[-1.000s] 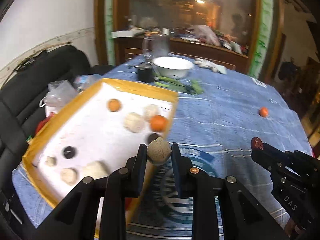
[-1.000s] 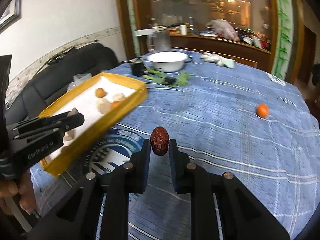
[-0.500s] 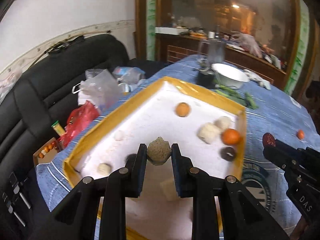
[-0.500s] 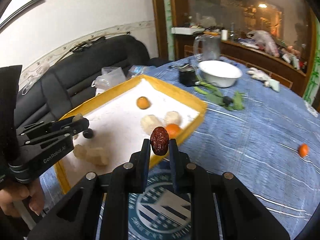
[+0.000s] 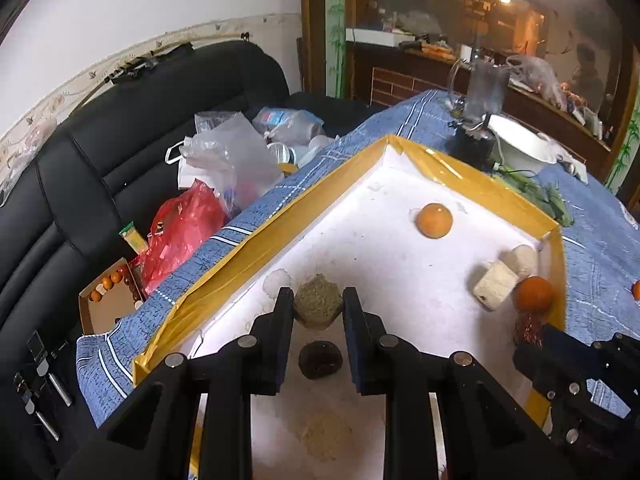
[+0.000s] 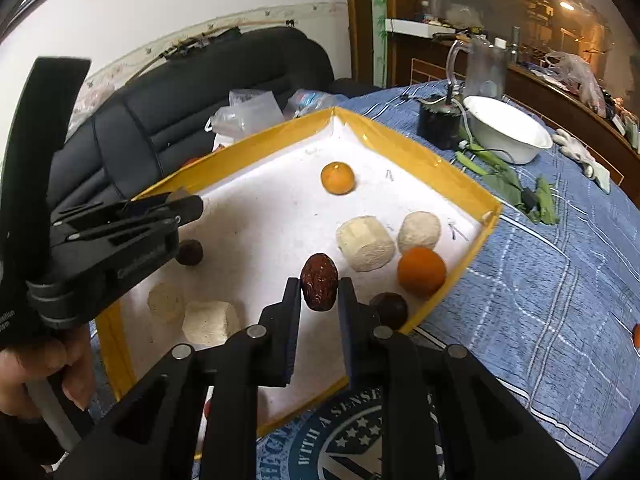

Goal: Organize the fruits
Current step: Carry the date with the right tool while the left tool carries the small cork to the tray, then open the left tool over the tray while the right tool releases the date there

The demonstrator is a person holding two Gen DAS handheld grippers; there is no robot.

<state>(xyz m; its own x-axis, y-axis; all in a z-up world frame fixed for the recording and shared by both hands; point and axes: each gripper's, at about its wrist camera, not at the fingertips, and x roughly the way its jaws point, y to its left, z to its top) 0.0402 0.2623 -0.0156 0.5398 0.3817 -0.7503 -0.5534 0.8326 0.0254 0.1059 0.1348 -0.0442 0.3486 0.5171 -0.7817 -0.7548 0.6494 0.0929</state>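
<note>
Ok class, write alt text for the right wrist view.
The right claw grips a wrinkled red date above a yellow-rimmed white tray holding two oranges and pale chunks. The left claw reaches in from the left over the blue tablecloth.

Blue checked tablecloth (image 6: 540, 300) under yellow-rimmed tray (image 6: 404, 142), white bowl (image 6: 506, 132) (perhaps enamel)
</note>
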